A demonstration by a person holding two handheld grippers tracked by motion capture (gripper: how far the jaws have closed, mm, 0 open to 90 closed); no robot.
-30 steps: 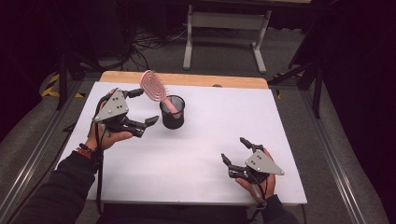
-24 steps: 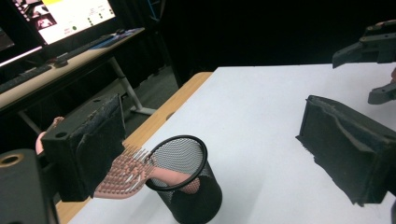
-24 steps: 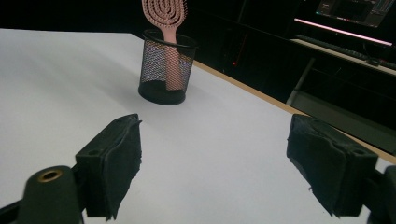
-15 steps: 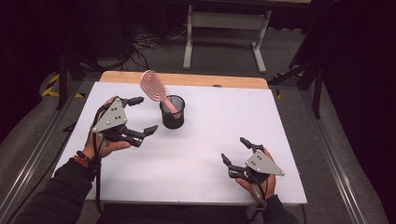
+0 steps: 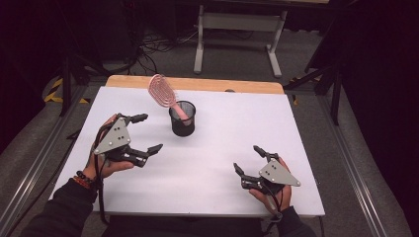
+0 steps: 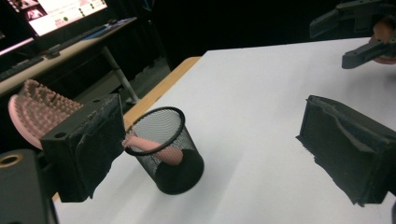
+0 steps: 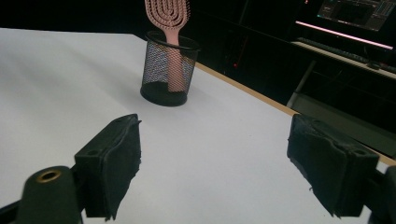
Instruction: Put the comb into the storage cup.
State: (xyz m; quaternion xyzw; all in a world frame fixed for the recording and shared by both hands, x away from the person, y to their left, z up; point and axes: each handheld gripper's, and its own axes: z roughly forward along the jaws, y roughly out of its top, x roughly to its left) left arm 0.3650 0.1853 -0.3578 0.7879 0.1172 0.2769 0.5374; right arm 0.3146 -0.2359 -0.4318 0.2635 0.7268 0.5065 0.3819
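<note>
High view: one white counter [image 5: 207,197], bearing one black mesh cup [image 5: 182,119] toward the far middle. One pink brush [image 5: 163,91] stands in the cup, handle down, head leaning up and to the left over the rim. My left gripper [image 5: 143,133] sits just left of the cup, jaws spread, nothing between them, not touching cup or brush. My right gripper [image 5: 249,160] rests near the front right edge, well apart from the cup, jaws likewise spread and empty. Bare counter lies between each gripper and the cup; nothing blocks either path. Beyond the counter, a wooden strip [image 5: 197,83] along the far edge, then a grey frame [image 5: 237,22] on the floor.

Against the earlier frames: my left gripper has come back toward me and lower, away from the cup. My right gripper has kept its place. Cup and brush are unmoved.

Left gripper view: my two pads stand wide apart and released. The cup [image 6: 163,149] lies between them farther off, close to the left pad, which hides part of the brush head [image 6: 32,109]. The right gripper [image 6: 364,32] shows at top right.

Right gripper view: both pads wide, released. Cup [image 7: 168,70] and brush [image 7: 166,18] stand ahead, upper left, with open counter [image 7: 56,70] between.

Count: two grippers, one cup, one brush.
</note>
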